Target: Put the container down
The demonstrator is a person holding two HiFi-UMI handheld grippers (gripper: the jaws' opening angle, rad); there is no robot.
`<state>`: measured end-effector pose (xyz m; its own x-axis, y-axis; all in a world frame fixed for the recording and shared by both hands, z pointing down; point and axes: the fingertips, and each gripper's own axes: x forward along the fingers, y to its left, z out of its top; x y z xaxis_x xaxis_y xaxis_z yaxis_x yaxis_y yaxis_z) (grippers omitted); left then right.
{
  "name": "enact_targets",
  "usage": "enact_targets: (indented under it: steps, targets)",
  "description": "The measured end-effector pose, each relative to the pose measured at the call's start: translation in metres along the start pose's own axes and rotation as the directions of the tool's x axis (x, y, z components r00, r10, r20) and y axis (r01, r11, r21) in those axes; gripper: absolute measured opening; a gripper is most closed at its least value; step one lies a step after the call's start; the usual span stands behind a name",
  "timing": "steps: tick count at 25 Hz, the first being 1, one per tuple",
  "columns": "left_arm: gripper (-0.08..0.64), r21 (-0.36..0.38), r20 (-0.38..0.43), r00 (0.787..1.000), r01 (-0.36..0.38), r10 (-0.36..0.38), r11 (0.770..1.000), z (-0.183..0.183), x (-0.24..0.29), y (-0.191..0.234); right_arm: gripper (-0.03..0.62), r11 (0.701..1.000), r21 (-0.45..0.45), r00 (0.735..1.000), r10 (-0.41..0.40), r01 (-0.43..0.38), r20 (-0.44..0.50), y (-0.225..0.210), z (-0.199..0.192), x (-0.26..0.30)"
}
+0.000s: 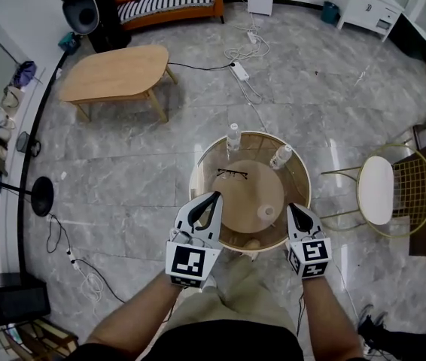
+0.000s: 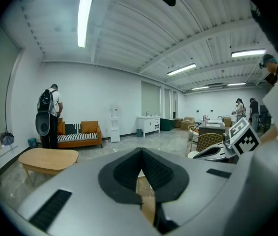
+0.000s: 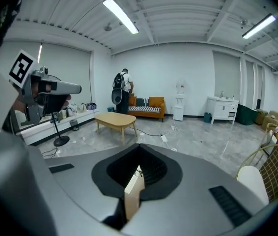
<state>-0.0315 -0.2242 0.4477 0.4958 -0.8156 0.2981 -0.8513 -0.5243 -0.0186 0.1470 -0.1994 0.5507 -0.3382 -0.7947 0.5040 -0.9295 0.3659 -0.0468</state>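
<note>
Head view: the round table [image 1: 200, 173] was seen directly below, a wooden disc inside a glass rim. The container [image 1: 266, 213], small, white and cylindrical, was found upright on the wooden disc near its right front edge, free of both grippers.

The right gripper [image 1: 293, 208] was held low at the table's right front edge, its tip just beside the container but apart from it. In the right gripper view its jaws [image 3: 139, 154] were pressed together with nothing caught between them.

The left gripper [image 1: 214, 198] was held at the left front edge, well apart from the container. Its jaws [image 2: 140, 154] were likewise closed on nothing.

Two clear bottles [image 1: 233, 137] [image 1: 281, 156] were noted at the far rim, and spectacles [image 1: 232, 174] lay between them and the grippers.
</note>
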Motion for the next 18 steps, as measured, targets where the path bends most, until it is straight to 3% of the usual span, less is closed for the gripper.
enact_targets:
  steps: [13, 18]
  targets:
    - [0.014, -0.015, 0.039, 0.999, -0.001, 0.002, 1.000, 0.039, -0.046, 0.017, 0.014, 1.000, -0.007, 0.996, 0.017, -0.016, 0.087, 0.028, 0.067, -0.047]
    - [0.014, 0.019, 0.055, 0.998, -0.001, 0.000, 1.000, 0.056, -0.064, 0.018, 0.014, 1.000, -0.006, 0.992, 0.016, -0.015, 0.127, 0.039, 0.091, -0.070]
